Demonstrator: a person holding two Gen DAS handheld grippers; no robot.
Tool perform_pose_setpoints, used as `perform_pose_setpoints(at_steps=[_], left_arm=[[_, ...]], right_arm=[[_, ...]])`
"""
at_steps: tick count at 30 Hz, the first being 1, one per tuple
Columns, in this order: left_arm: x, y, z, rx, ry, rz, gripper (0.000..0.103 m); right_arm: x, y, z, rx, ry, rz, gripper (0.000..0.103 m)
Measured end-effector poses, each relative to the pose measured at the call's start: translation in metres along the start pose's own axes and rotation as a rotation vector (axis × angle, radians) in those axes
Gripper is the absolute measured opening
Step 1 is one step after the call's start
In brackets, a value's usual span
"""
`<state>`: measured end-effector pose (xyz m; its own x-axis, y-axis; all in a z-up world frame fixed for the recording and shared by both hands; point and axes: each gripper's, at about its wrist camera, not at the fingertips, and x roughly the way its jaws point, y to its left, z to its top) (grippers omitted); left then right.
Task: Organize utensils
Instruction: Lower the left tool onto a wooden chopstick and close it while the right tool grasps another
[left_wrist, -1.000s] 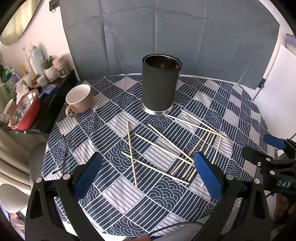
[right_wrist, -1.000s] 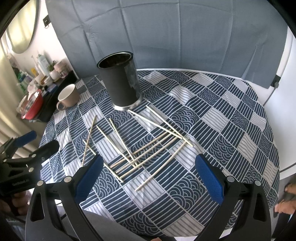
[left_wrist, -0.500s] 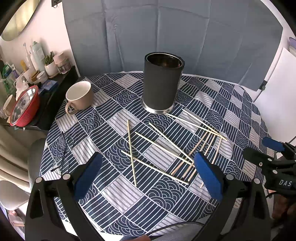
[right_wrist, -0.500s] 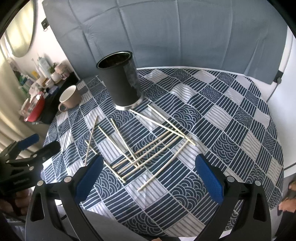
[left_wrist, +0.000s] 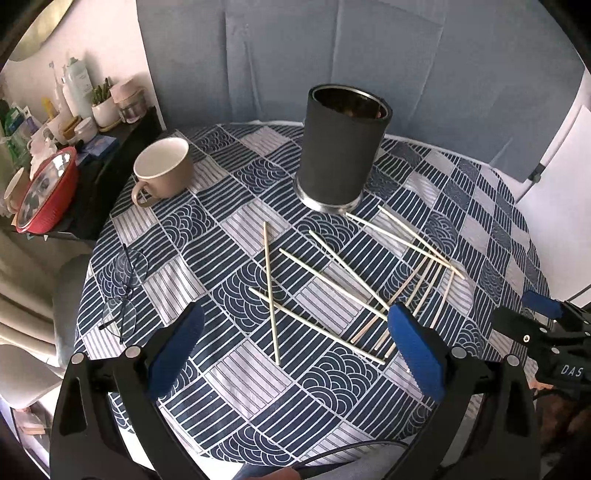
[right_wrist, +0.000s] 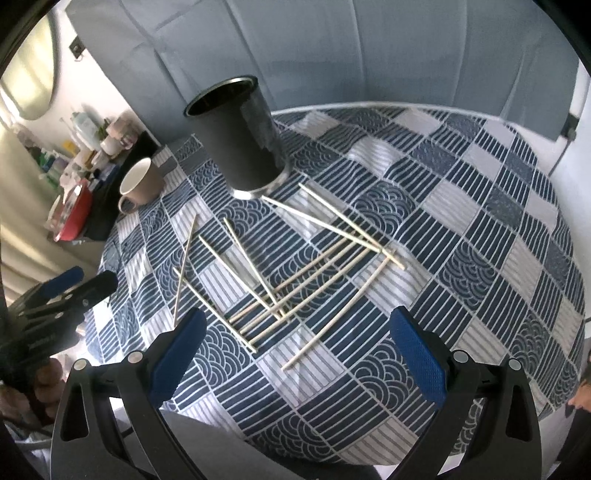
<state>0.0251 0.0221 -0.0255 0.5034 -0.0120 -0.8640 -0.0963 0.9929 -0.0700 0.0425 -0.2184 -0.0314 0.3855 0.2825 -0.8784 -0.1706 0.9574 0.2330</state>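
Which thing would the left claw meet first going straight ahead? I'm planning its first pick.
Probably the chopsticks scattered on the tablecloth between the left claw fingers; the holder stands beyond. Depth is uncertain.

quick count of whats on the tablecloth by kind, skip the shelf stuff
wooden chopsticks: 10
black holder: 1
beige mug: 1
eyeglasses: 1
total: 13
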Motion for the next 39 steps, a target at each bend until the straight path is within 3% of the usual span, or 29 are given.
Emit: perform_pose_setpoints(at_steps=[8,16,19,20,22,34,39], left_arm=[[0.033,0.018,-0.002,-0.046,0.103,0.041,0.097],[0.064,0.031,-0.013,-0.052,0.195,0.074,0.097],[0.079,0.039,-0.019,-0.058,0.221,0.092,0.097],[0.082,0.039,-0.02,-0.057,0.227,0.1,0.097],[0.091,0.042,-0.021,-0.054,0.236,0.118,0.097],[0.125,0.047,-0.024,-0.01,0.272,0.192,0.097],[0.136,0.044,-0.026,0.023,0.286,0.213,0.097]], right_arm=[[0.028,-0.032,-0.003,0.133,0.127,0.049,0.095],[0.055,-0.057,-0.007,0.203,0.175,0.059,0.094],[0.066,-0.064,-0.006,0.198,0.18,0.014,0.093],[0.069,-0.065,-0.006,0.188,0.177,0.003,0.092],[0.076,-0.067,-0.004,0.155,0.177,-0.032,0.069],[0.12,-0.075,-0.001,0.159,0.204,-0.091,0.06],[0.13,-0.064,0.006,0.102,0.199,-0.18,0.052]])
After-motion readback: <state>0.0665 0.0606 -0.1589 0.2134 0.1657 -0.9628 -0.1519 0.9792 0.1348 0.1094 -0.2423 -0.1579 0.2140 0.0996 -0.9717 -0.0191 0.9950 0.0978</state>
